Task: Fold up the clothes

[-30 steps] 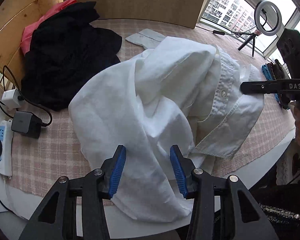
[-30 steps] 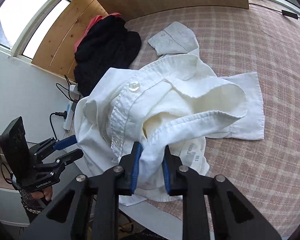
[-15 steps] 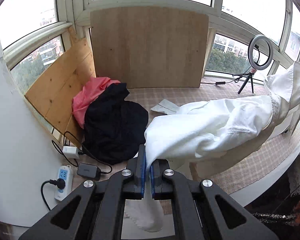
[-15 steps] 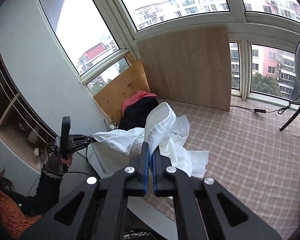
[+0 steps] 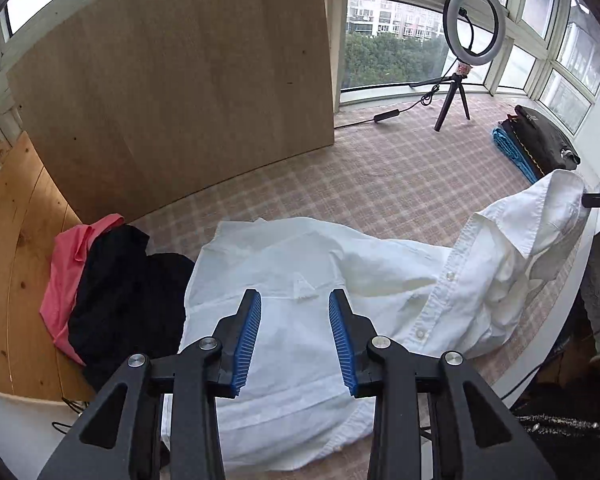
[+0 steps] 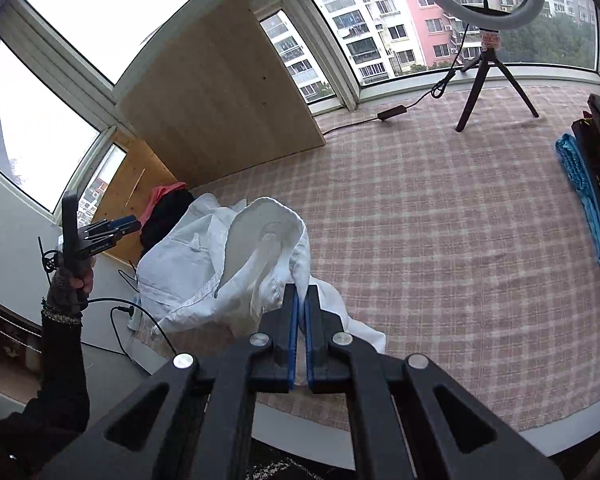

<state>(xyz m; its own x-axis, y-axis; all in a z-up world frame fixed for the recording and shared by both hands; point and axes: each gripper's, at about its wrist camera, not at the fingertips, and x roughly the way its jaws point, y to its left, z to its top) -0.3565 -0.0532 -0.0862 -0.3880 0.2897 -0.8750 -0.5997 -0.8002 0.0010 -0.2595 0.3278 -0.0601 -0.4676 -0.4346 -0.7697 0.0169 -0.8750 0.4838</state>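
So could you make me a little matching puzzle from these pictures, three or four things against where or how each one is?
Things:
1. left gripper
2. right gripper
3. black garment
4. ring light

States:
A. stands on a tripod by the window
B. clamped on the white shirt
C. jaws apart, nothing between them
D. heaped beside the pink garment

Pairs: 1-C, 2-B, 3-D, 4-A

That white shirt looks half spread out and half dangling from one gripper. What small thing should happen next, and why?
Probably lower the right gripper and lay the collar end down flat. It is shut on the white shirt, holding that end up off the checked cloth, while the left gripper has just been opening, with nothing between its jaws. The body already lies spread beside the black garment.
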